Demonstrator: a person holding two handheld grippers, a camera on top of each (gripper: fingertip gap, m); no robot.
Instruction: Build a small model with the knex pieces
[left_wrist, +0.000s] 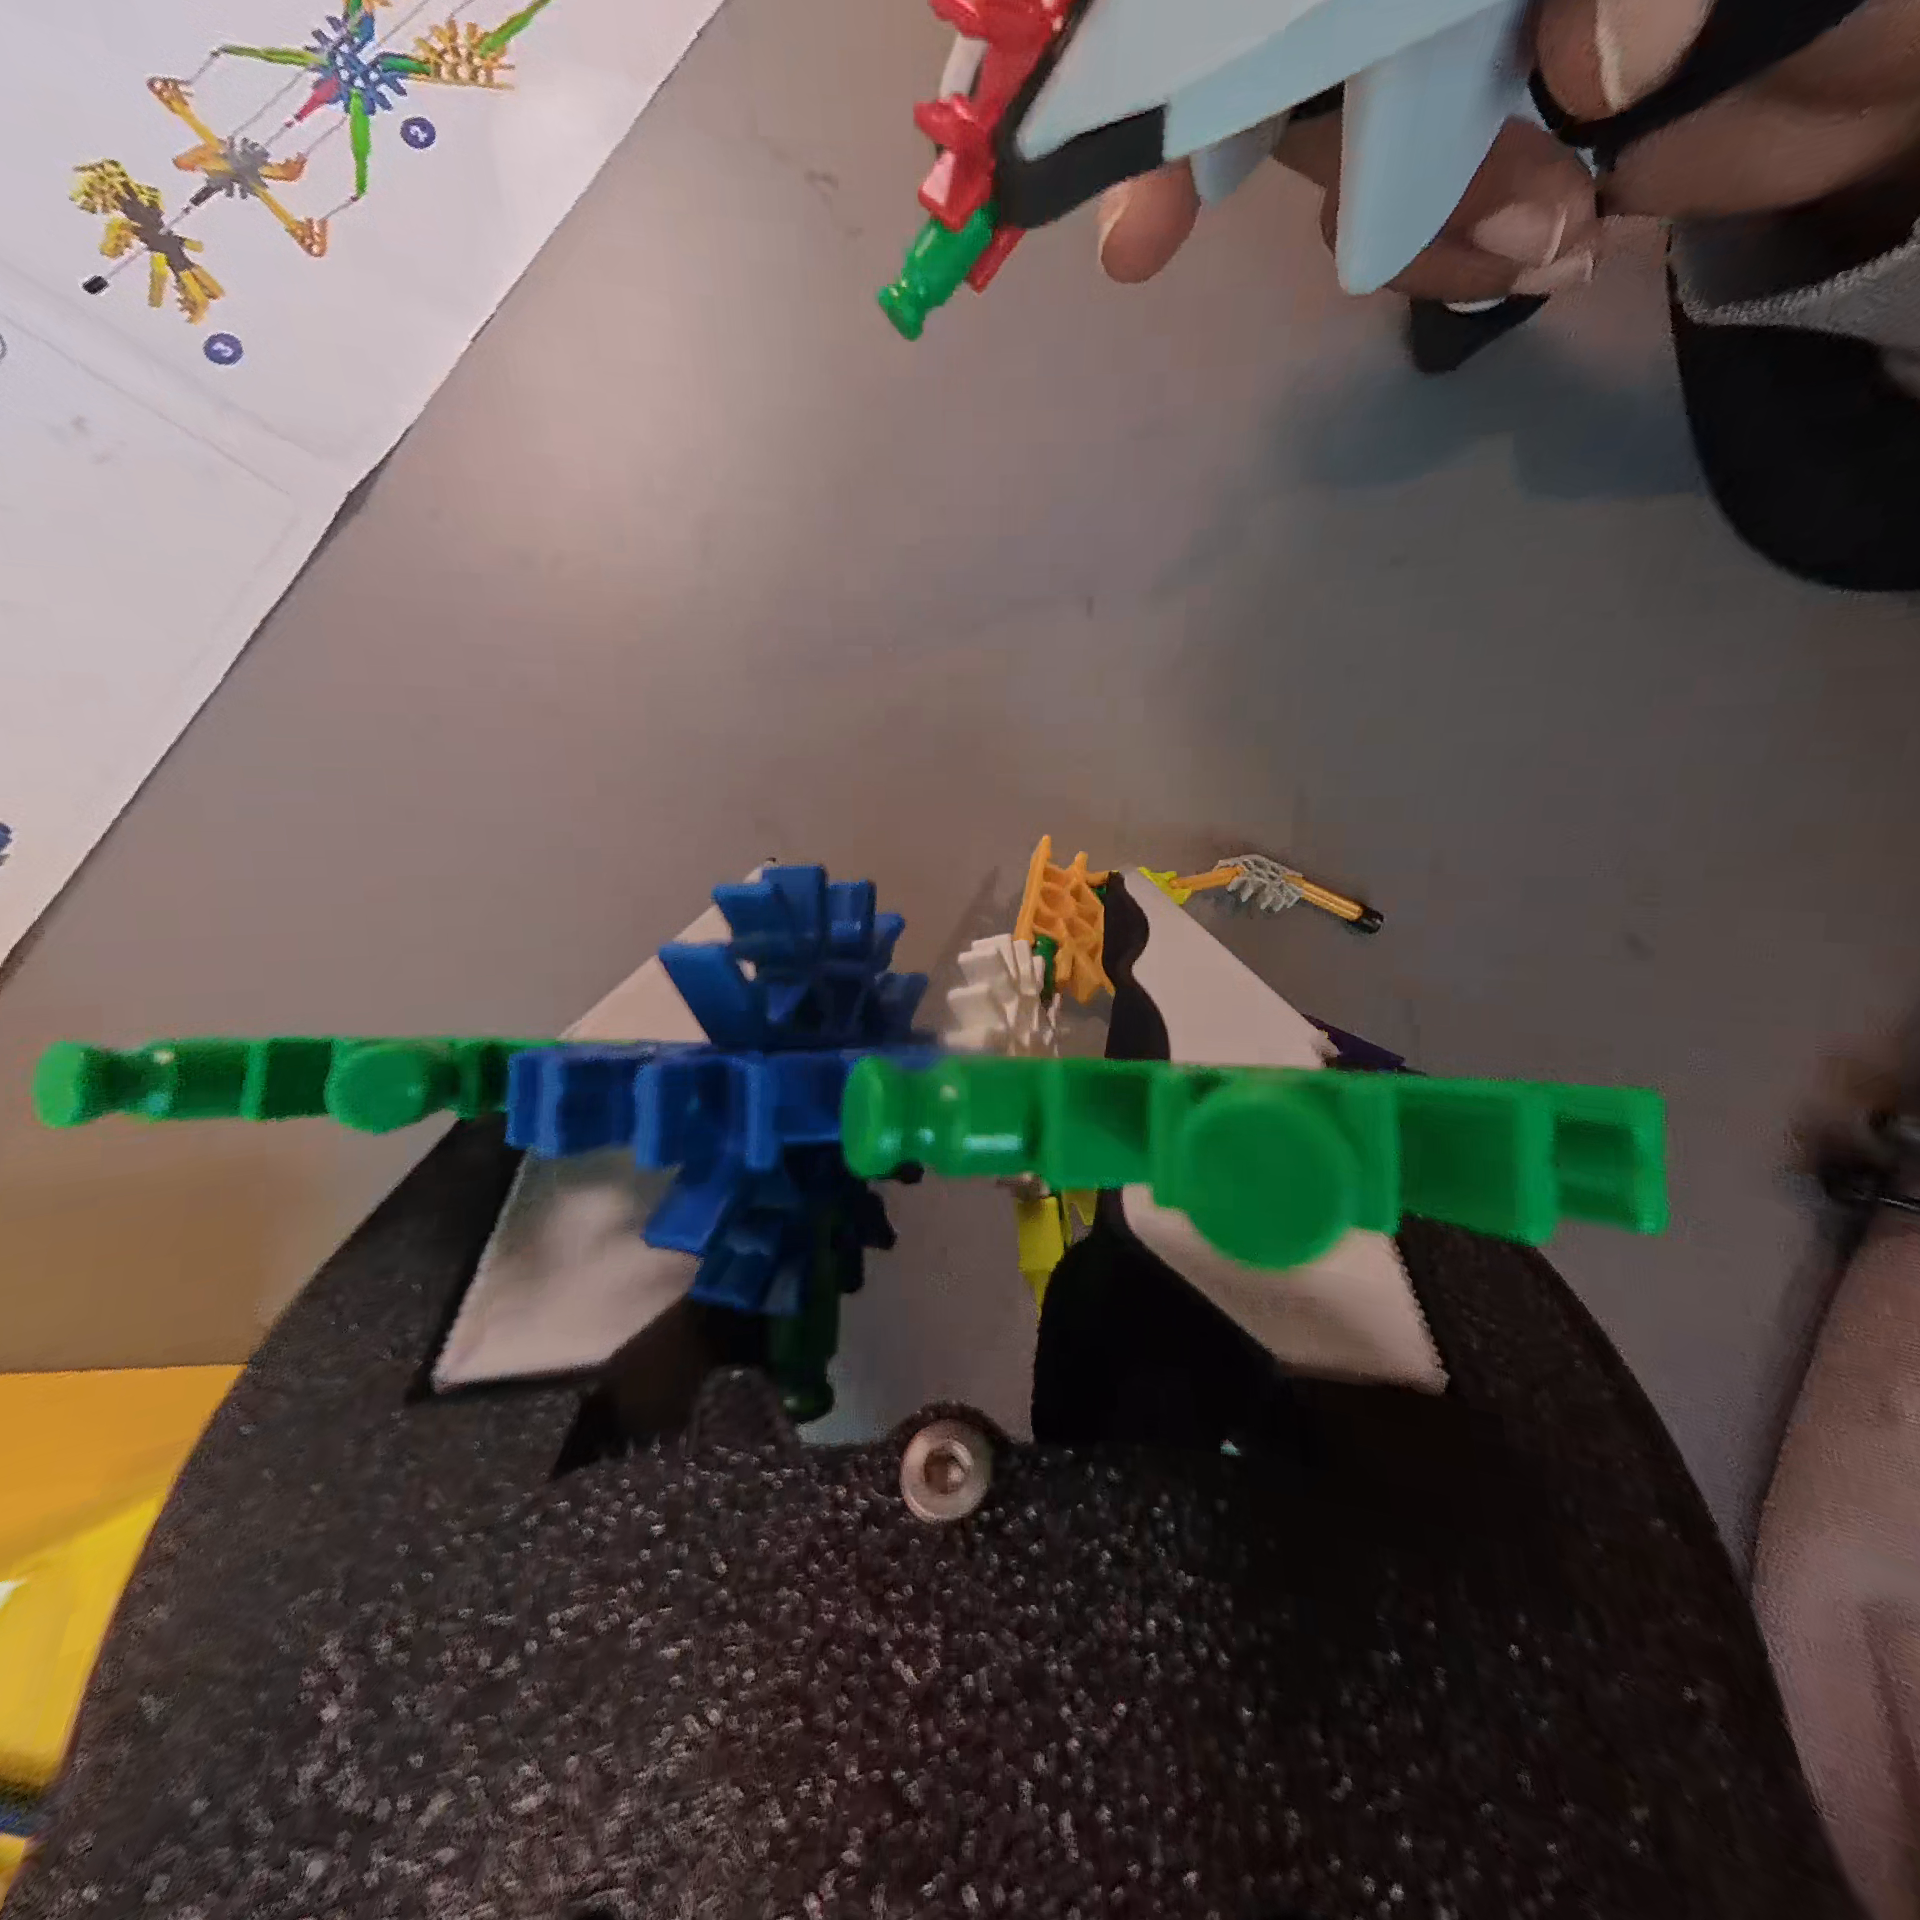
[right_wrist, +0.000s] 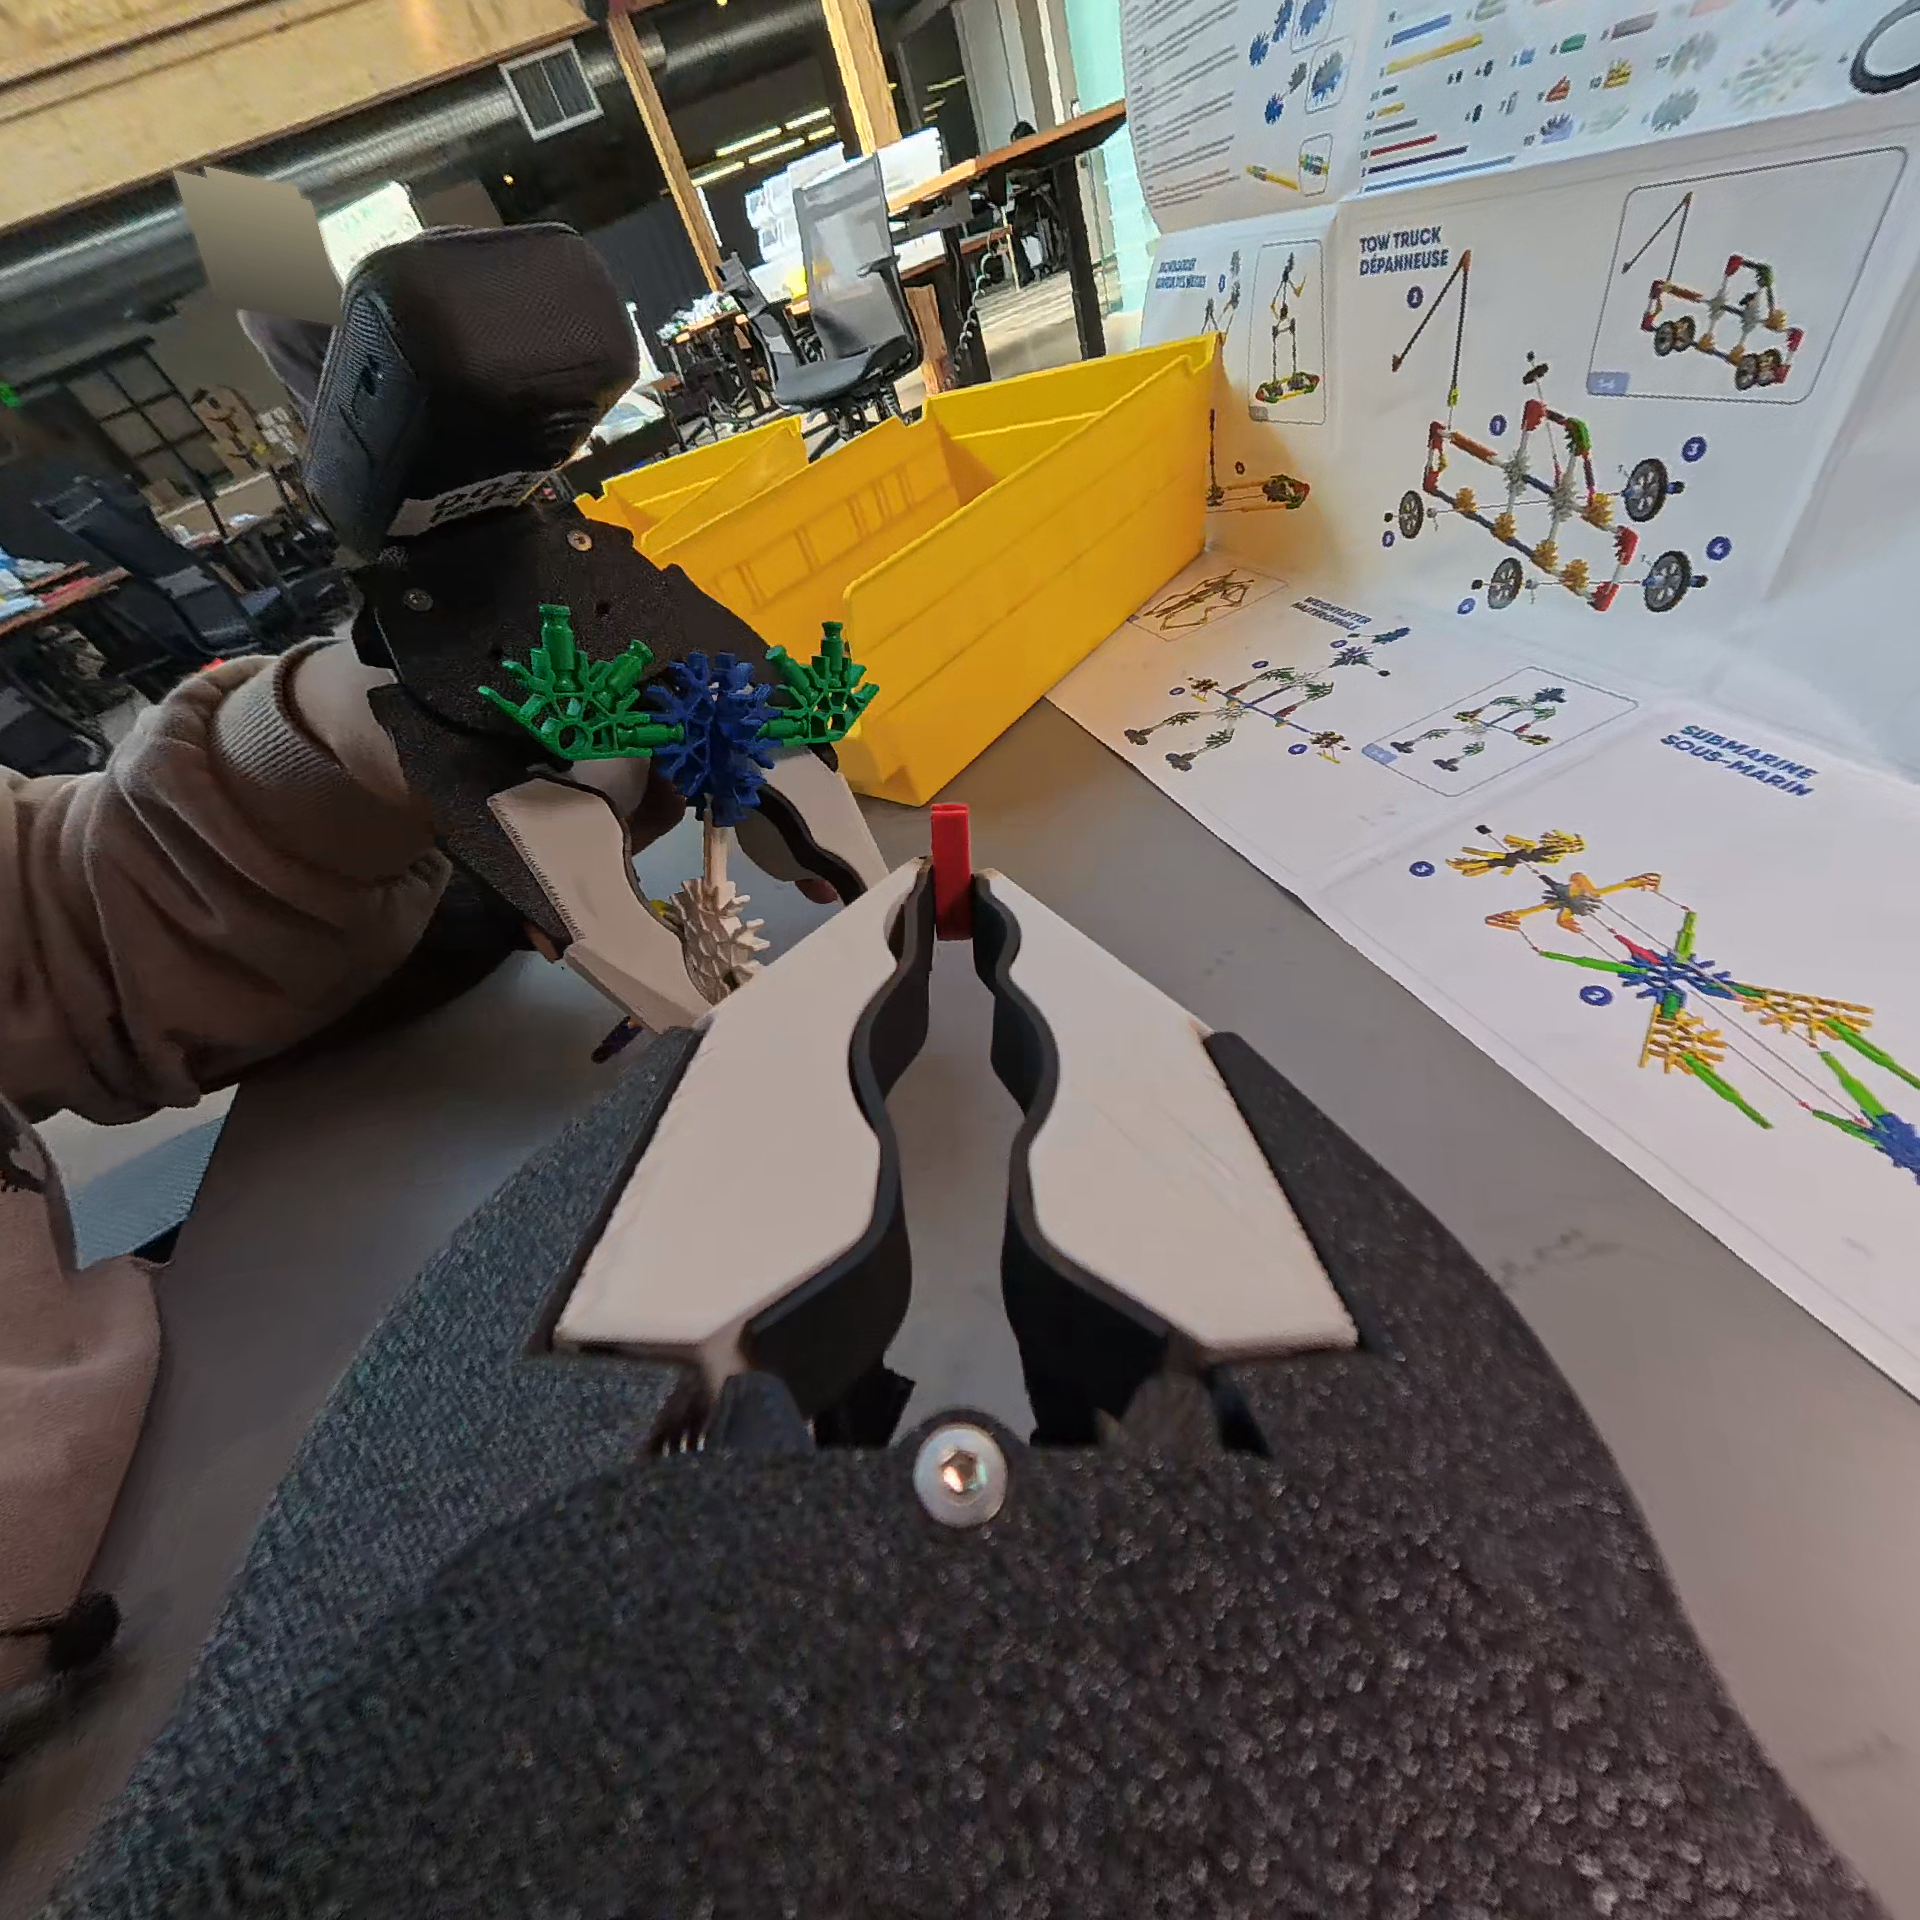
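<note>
My left gripper (left_wrist: 935, 909) is shut on a toy rod-and-connector assembly. The assembly has a blue snowflake connector (left_wrist: 769, 1091) with a green connector (left_wrist: 1268, 1153) on each side. A white connector (left_wrist: 1003, 992), an orange connector (left_wrist: 1070, 925) and a yellow rod sit between the fingers. The right wrist view shows the left gripper (right_wrist: 748, 951) holding the assembly (right_wrist: 712, 727) above the table. My right gripper (right_wrist: 951, 883) is shut on a red piece (right_wrist: 949, 847) at its tips. In the left wrist view the right gripper (left_wrist: 1003, 156) holds a red connector (left_wrist: 971, 135) with a short green rod (left_wrist: 930, 265).
A large printed instruction sheet (right_wrist: 1558, 727) lies on the grey table (left_wrist: 935, 623) and also shows in the left wrist view (left_wrist: 156, 364). Yellow bins (right_wrist: 987, 540) stand behind. A small white connector on a yellow rod (left_wrist: 1278, 888) shows past the left gripper's fingers. A person's sleeve (right_wrist: 187, 883) is at the left.
</note>
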